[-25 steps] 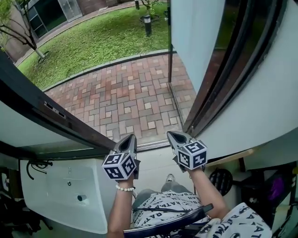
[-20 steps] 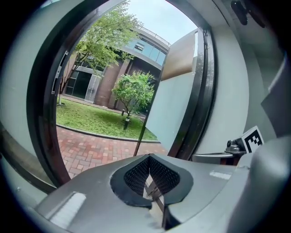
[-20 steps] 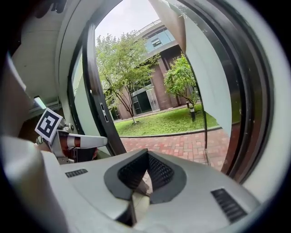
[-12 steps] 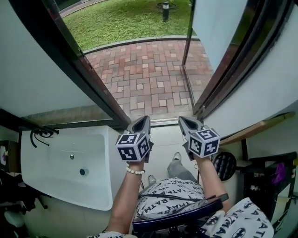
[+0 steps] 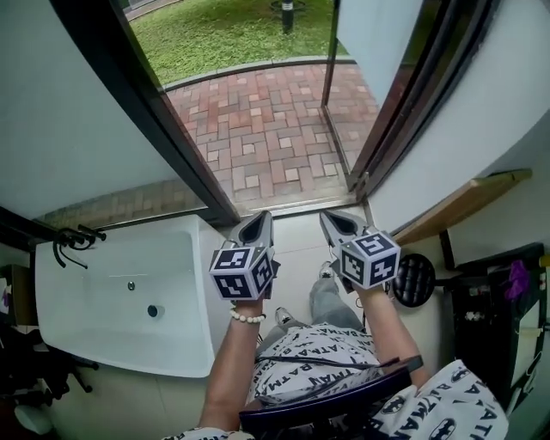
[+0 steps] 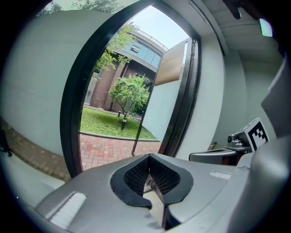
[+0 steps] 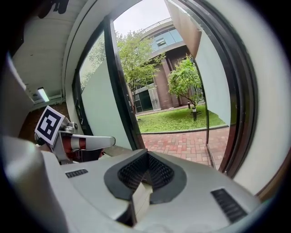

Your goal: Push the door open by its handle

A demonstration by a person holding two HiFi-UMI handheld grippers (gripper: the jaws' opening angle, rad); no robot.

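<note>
Two hand-held grippers were held side by side just above the person's lap, both pointing toward the doorway. The left hand-held gripper (image 5: 256, 222) had its jaws pressed together with nothing between them. The right hand-held gripper (image 5: 332, 221) was likewise closed and empty. A white basin (image 5: 103, 318) sat just to the left of the left one, and a wooden shelf (image 5: 460, 202) lay off to the right of the right one. Ahead of both tips ran the threshold (image 5: 292, 206), set within a dark door frame (image 5: 146, 112). The door (image 5: 371, 34) stood beyond it at the right, seemingly swung outward over the brick paving (image 5: 266, 129). It was well apart from both hand-held grippers and touched by neither. Its handle could not be made out in any view. Farther out lay grass (image 5: 232, 34) and a short lamp post (image 5: 286, 10).
</note>
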